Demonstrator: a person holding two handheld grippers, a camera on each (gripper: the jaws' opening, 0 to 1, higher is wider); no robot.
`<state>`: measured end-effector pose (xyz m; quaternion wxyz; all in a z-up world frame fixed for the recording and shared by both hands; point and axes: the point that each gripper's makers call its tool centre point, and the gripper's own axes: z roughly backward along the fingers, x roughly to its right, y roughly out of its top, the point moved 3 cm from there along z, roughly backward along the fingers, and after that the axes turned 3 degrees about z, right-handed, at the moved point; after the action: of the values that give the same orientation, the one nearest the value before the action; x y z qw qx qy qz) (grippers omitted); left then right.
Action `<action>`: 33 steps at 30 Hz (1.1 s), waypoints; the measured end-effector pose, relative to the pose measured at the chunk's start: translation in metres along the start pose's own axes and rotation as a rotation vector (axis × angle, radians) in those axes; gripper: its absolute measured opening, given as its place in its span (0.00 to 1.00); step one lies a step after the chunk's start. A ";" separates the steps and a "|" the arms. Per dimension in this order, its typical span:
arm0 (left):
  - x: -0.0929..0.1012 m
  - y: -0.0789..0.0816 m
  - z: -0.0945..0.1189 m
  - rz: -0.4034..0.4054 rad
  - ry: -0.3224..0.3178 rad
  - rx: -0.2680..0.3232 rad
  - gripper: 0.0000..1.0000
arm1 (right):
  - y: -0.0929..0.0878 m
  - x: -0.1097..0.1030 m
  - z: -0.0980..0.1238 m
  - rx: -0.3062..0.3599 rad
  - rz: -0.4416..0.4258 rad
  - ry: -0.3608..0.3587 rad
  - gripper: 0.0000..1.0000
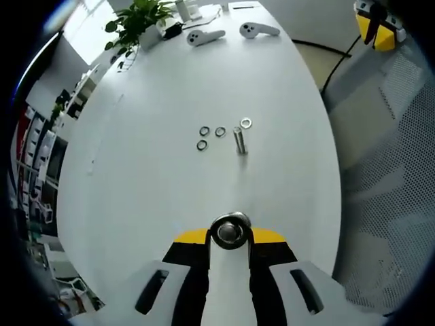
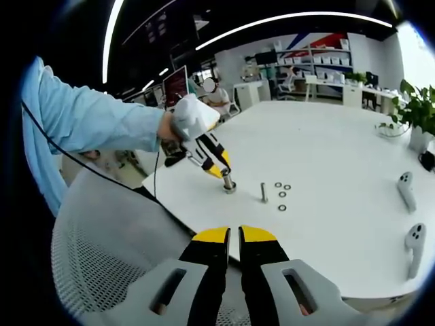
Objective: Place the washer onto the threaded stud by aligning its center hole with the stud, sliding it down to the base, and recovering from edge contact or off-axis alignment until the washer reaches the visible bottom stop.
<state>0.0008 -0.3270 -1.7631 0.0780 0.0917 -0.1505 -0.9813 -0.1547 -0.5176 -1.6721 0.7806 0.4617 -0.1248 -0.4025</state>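
Observation:
A short threaded stud [image 1: 239, 140] stands upright on the white table [image 1: 149, 170], with several loose washers [image 1: 220, 132] lying just beyond it. My left gripper [image 1: 230, 238] is well short of the stud and is shut on a round, shiny metal piece [image 1: 230, 228] between its yellow tips. From the right gripper view, the left gripper [image 2: 226, 178] holds that metal piece [image 2: 229, 185] down at the table near its edge, left of the stud [image 2: 264, 192] and washers [image 2: 282, 207]. My right gripper [image 2: 235, 235] hangs off the table's near edge, its jaws together with nothing between them.
Two white hand controllers [image 1: 204, 37] and a potted plant [image 1: 136, 20] sit at the table's far end. A grey mesh chair [image 2: 115, 251] stands below the right gripper. A person's blue sleeve [image 2: 88, 122] reaches in from the left. Shelves and desks fill the room behind.

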 end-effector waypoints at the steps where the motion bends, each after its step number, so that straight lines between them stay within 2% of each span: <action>1: 0.001 0.000 -0.001 -0.001 -0.003 -0.002 0.19 | 0.000 0.000 0.000 0.000 -0.001 -0.001 0.08; 21: 0.008 -0.006 -0.028 -0.021 -0.049 -0.058 0.19 | 0.000 0.004 0.001 0.005 -0.022 -0.024 0.08; 33: 0.005 -0.008 -0.036 0.022 -0.081 -0.057 0.19 | -0.001 0.005 0.001 0.001 -0.027 -0.032 0.08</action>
<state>0.0020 -0.3309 -1.8004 0.0851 0.0478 -0.1267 -0.9871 -0.1527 -0.5225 -1.6729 0.7726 0.4573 -0.1311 -0.4204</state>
